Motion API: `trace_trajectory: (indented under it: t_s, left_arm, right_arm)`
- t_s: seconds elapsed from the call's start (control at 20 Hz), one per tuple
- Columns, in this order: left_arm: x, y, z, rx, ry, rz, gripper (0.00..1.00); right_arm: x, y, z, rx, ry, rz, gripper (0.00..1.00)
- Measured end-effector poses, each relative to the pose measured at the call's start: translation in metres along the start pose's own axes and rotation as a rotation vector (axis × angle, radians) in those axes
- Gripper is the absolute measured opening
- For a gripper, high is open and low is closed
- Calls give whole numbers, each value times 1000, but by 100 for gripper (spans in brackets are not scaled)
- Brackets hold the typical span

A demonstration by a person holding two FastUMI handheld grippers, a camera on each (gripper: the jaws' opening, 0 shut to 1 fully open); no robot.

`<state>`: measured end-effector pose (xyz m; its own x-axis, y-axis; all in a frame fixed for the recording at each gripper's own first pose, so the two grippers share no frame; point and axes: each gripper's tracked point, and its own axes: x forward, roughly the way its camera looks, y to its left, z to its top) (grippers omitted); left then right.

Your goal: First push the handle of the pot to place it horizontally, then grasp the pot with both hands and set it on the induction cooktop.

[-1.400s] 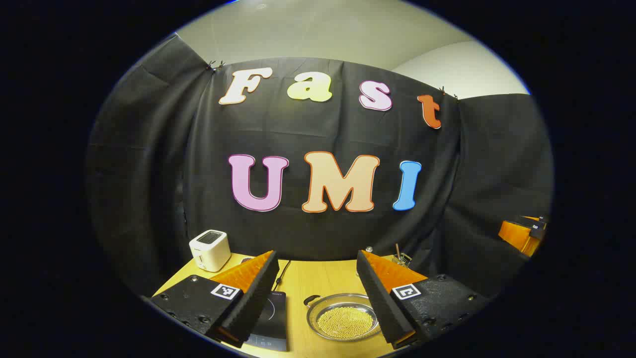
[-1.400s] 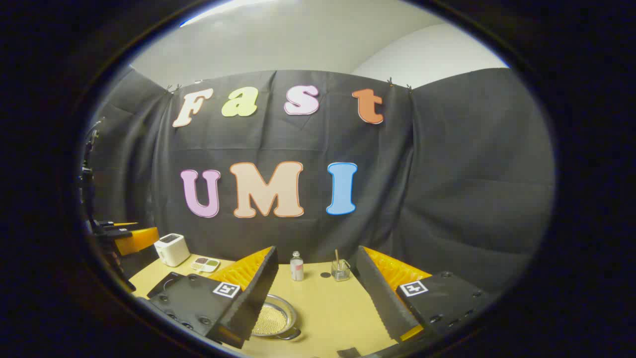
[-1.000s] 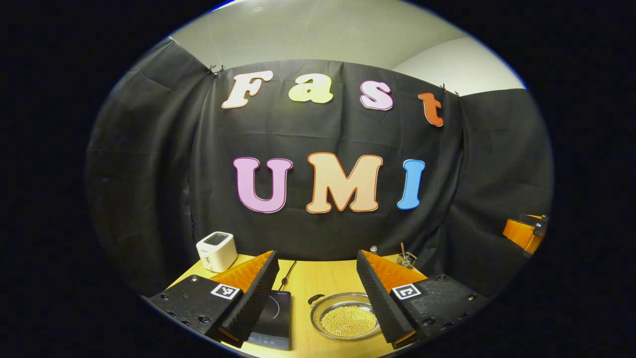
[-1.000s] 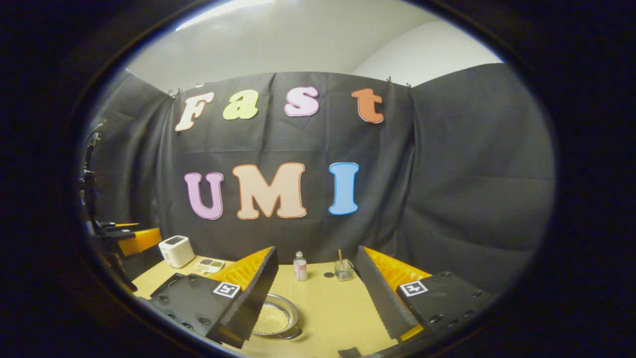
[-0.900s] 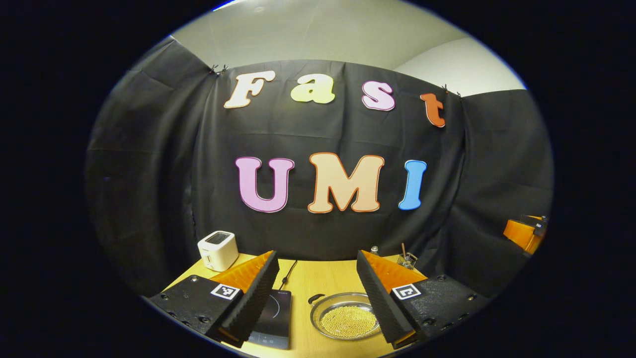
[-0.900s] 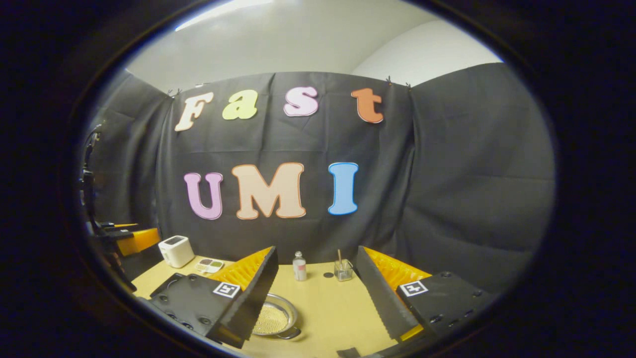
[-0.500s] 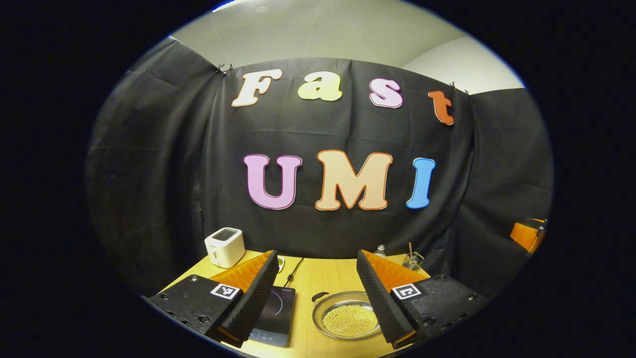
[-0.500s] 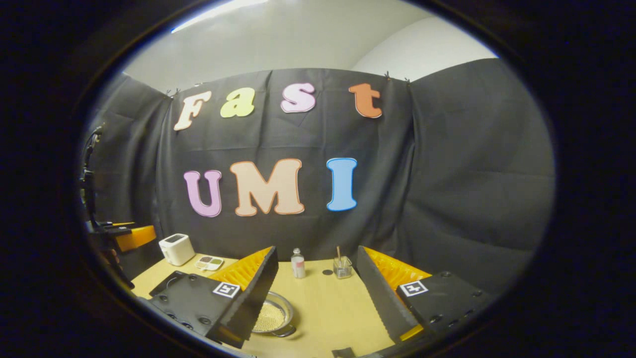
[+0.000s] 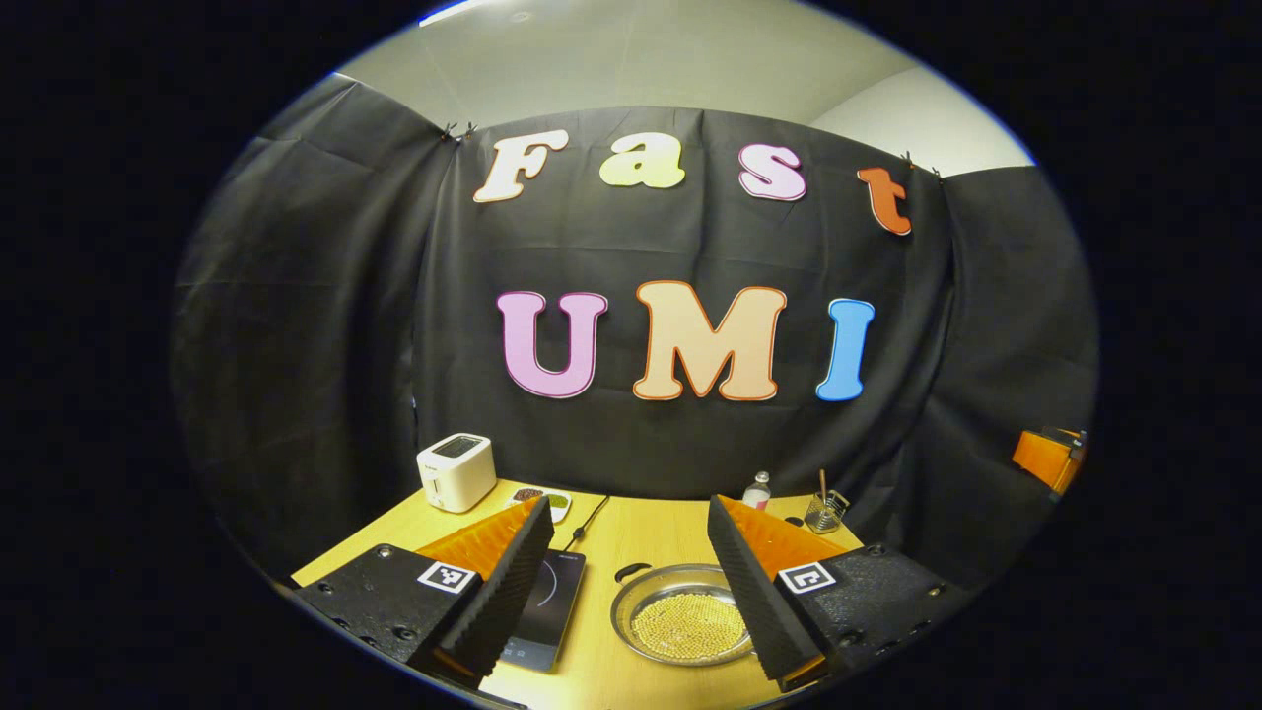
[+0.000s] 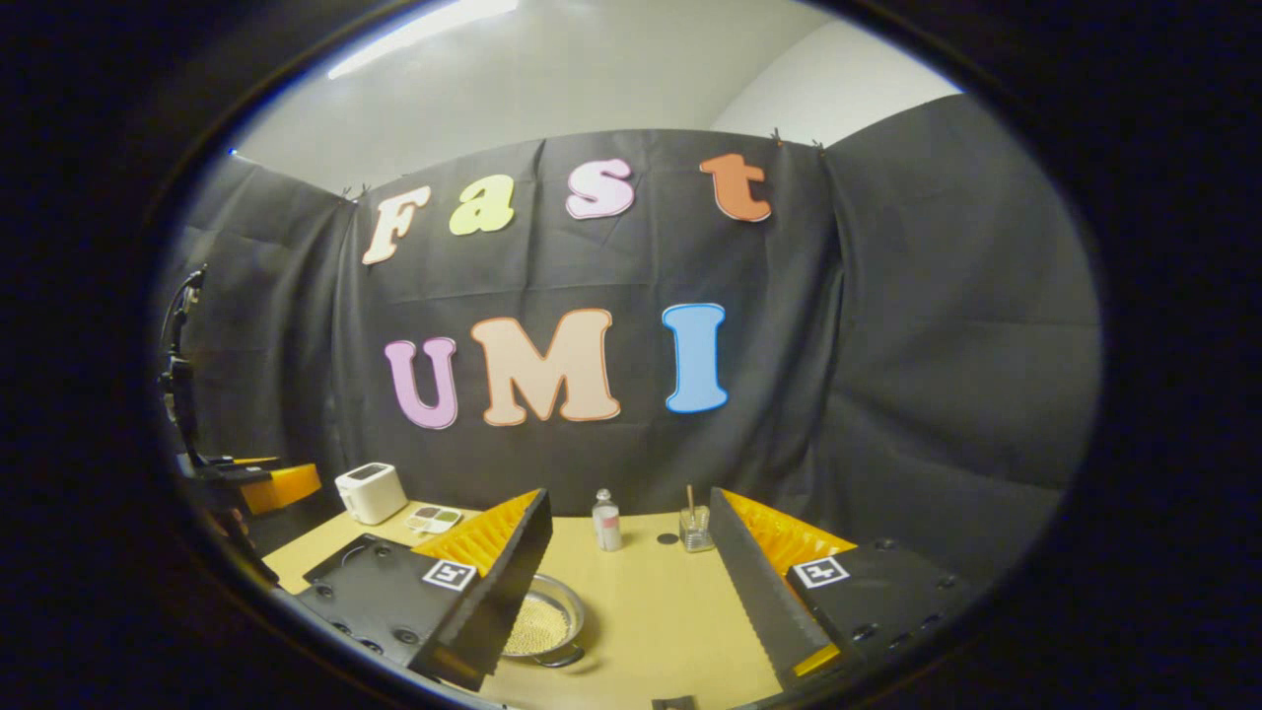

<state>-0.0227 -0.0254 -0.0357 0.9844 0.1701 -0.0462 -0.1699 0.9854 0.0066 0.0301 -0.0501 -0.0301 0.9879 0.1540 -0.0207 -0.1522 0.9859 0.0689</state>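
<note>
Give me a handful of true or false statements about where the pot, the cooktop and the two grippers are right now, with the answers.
1. The pot sits on the induction cooktop. False: it rests on the table beside it.
2. The pot holds small golden beads. True.
3. The left gripper is shut on the pot's handle. False: it is open and holds nothing.
4. The right gripper is open. True.
5. A white toaster stands near the back wall. True.

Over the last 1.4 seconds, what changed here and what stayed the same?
Both grippers, left and right, swung slightly rightward and tipped down, so more table shows. Neither took hold of anything. The pot, cooktop and toaster stayed put; both grippers remain open.
</note>
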Motion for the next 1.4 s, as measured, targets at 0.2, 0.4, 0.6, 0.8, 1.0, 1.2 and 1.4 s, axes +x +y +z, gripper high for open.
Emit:
trace_trajectory:
  t_s: [0.2, 0.4, 0.6, 0.8, 1.0, 1.2, 1.4]
  left_arm:
    - [-7, 2, -4, 2, 0, 44, 96]
    - [-15, 14, -1, 30, -5, 105, 96]
    - [-19, 24, 1, 51, -13, 150, 96]
    - [-19, 37, -5, 46, 7, 183, 96]
    - [-10, 51, -14, 20, 33, 183, 92]
    - [7, 69, -16, 23, 42, 150, 96]
    - [29, 83, -22, 26, 62, 89, 96]
  right_arm:
    - [15, 0, -6, 2, 2, 44, 61]
    - [32, 6, -10, 24, 10, 87, 1]
    - [46, 21, -24, 11, 50, 143, 3]
    - [53, 42, -57, 39, 145, 194, 0]
    - [50, 60, -105, 47, 263, 205, 3]
    - [39, 75, -148, 48, 377, 174, 0]
    - [30, 93, -189, 29, 489, 119, 0]
